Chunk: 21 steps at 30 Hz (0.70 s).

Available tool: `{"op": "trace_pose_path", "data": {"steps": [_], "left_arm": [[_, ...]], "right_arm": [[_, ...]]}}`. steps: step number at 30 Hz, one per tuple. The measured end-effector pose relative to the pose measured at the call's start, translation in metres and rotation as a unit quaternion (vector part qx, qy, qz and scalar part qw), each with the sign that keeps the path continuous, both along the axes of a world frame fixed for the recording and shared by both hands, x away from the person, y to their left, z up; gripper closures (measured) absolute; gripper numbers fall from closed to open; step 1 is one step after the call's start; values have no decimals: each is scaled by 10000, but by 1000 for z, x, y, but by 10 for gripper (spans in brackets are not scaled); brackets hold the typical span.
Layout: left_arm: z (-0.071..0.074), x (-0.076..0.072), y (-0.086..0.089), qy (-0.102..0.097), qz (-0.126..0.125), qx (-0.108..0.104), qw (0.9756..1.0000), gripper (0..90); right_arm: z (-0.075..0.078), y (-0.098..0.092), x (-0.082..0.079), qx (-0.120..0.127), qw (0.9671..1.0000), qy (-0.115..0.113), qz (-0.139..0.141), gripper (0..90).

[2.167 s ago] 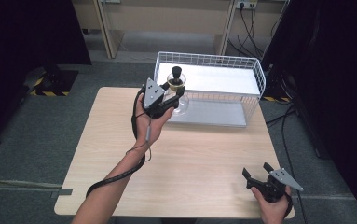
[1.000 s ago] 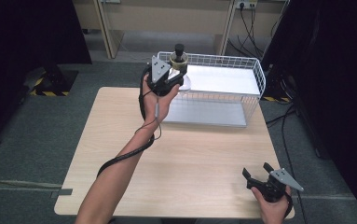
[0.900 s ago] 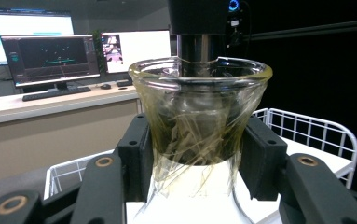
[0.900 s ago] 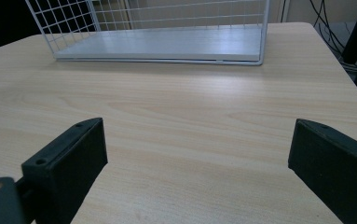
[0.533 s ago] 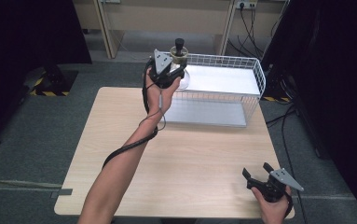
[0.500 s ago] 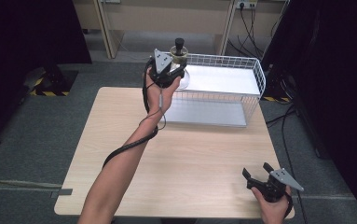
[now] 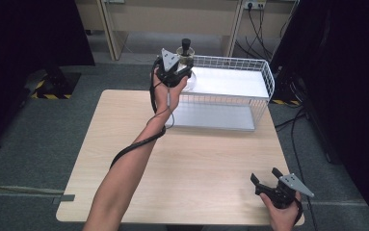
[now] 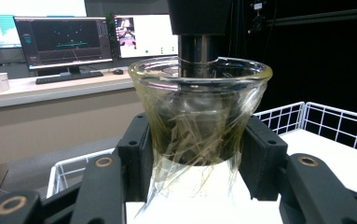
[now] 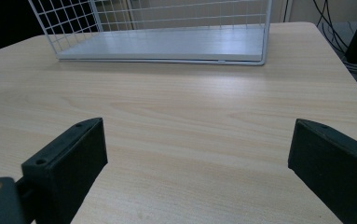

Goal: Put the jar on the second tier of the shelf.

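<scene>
A clear glass cup [image 8: 199,107] with yellowish streaks inside has a black rod with a knob [image 7: 186,44] standing in it. My left gripper [image 8: 197,154] is shut on its lower sides, one jaw on each side. In the high view my left gripper [image 7: 181,71] holds the glass cup [image 7: 187,58] in the air above the near-left corner of the white wire basket [image 7: 265,81]. My right gripper [image 7: 264,175] rests low at the table's near right, open and holding nothing. In the right gripper view my right gripper [image 9: 197,154] has only bare tabletop between its jaws.
The wire basket [image 9: 167,18] stands at the back of the light wooden table [image 7: 196,163], its white floor bare. Its rim [image 8: 334,121] lies just below the held glass. Cables and dark curtains lie beyond the table. Monitors on a desk [image 8: 64,42] stand far behind.
My left arm has stretched forward and lifted the glass higher, from in front of the basket to above its left corner. The right gripper has stayed put.
</scene>
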State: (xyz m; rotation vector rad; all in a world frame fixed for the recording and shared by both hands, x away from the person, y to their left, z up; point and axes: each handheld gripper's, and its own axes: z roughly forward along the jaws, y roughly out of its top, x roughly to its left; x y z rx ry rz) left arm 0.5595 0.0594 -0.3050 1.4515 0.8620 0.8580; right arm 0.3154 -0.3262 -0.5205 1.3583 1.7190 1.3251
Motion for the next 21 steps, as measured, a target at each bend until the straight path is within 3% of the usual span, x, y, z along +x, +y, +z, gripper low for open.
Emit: {"op": "trace_pose_path", "data": {"steps": [21], "left_arm": [[-6,10,2,175,8,-133,9998,503]], "right_arm": [[0,1,0,-19,10000,9,32,47]]}}
